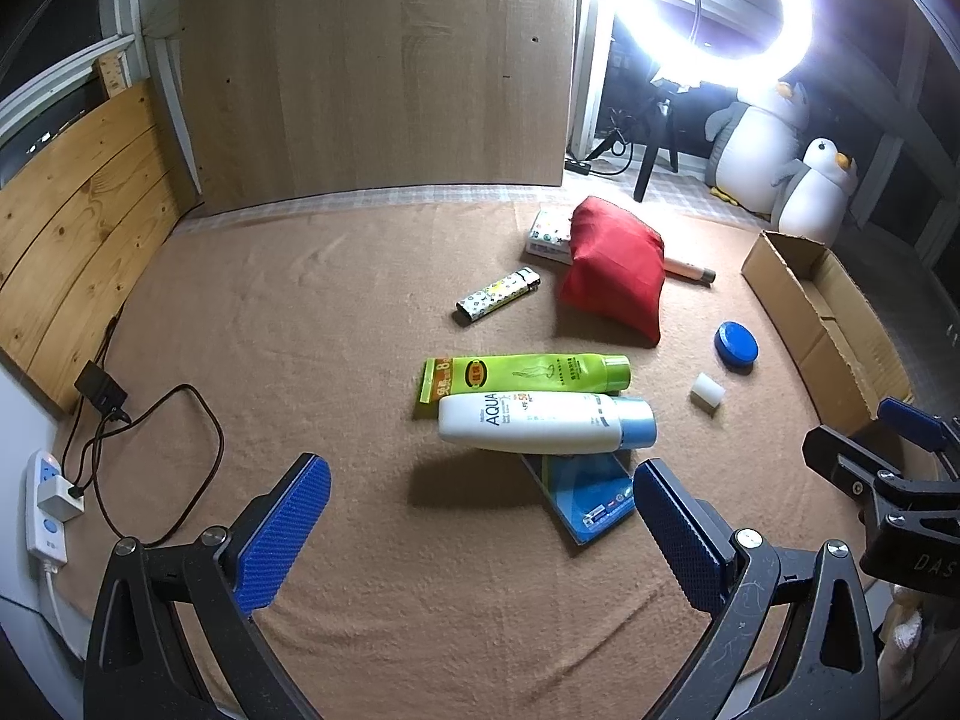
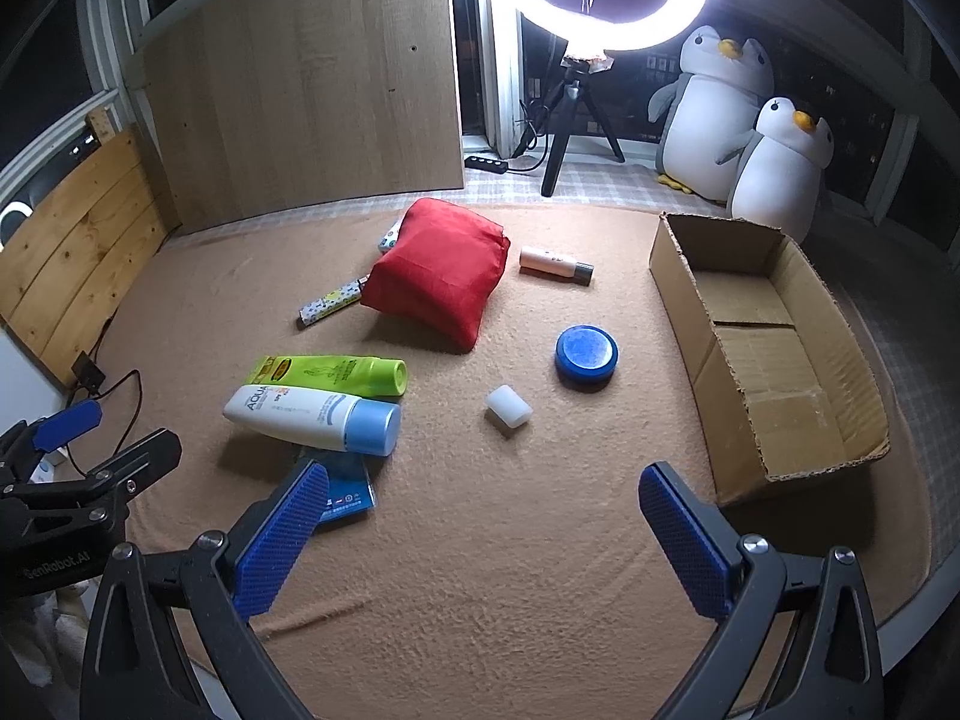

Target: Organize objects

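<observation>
nothing has been organized yet, as far as can be judged. the cardboard box [image 2: 774, 342] is seen open and bare inside at the right edge of the tan blanket [image 2: 480, 570], and every item is still scattered on the blanket outside it.

the left gripper [image 1: 480, 531] is held above the near part of the blanket with its jaws spread as wide as they go, and nothing is held between them. the right gripper [image 2: 483, 534] is likewise wide open and empty, and is pointed down toward bare blanket near the box.

closest to the left gripper, a white aqua bottle with a blue cap [image 1: 543, 423] is found lying on its side, propped partly on a blue flat packet [image 1: 591, 492]. a green tube [image 1: 528, 375] is laid just behind it, touching or nearly so. a white block [image 2: 509, 409] and a blue round tin [image 2: 586, 354] are placed between the bottles and the box. further back, a red fabric pouch [image 2: 438, 276] is seen, with a patterned lighter [image 1: 498, 295] beside it, a pink tube with a grey cap [image 2: 555, 264] on its other side, and a small patterned carton [image 1: 549, 231] partly hidden behind it.

the whole task is judged to be left: some nine items remain to be gathered, presumably into the box.
</observation>
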### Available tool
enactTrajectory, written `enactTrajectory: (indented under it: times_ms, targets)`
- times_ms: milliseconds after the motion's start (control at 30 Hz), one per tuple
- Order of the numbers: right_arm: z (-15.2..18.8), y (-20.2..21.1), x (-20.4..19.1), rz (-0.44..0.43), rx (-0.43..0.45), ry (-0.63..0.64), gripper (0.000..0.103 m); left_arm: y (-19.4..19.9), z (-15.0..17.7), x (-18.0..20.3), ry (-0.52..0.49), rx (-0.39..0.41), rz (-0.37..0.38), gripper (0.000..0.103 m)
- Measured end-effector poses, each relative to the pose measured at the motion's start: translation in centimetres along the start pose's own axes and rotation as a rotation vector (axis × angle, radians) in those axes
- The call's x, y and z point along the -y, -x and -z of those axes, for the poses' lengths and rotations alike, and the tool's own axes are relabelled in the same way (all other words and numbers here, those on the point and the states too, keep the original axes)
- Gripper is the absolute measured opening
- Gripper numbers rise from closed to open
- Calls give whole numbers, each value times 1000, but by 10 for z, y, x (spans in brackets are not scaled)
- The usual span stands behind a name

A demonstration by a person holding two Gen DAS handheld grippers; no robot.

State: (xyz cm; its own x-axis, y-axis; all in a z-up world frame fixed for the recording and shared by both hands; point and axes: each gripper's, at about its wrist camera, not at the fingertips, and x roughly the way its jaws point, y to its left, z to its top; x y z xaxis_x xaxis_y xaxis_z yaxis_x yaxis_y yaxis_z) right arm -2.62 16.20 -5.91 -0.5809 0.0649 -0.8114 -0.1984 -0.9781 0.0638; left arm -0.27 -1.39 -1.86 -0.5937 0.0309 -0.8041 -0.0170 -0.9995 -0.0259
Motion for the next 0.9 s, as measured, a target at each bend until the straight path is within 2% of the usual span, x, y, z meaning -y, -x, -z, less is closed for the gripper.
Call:
enactTrajectory:
  times_ms: [800,900]
  targets:
    - [-4,-12,6,-7,-27,-27,102,-22,-14,2,-26,-14,21,102]
    - [-5,-13,9,-6,-32,-37,102,-28,-19,-1,-19,-17,22,99]
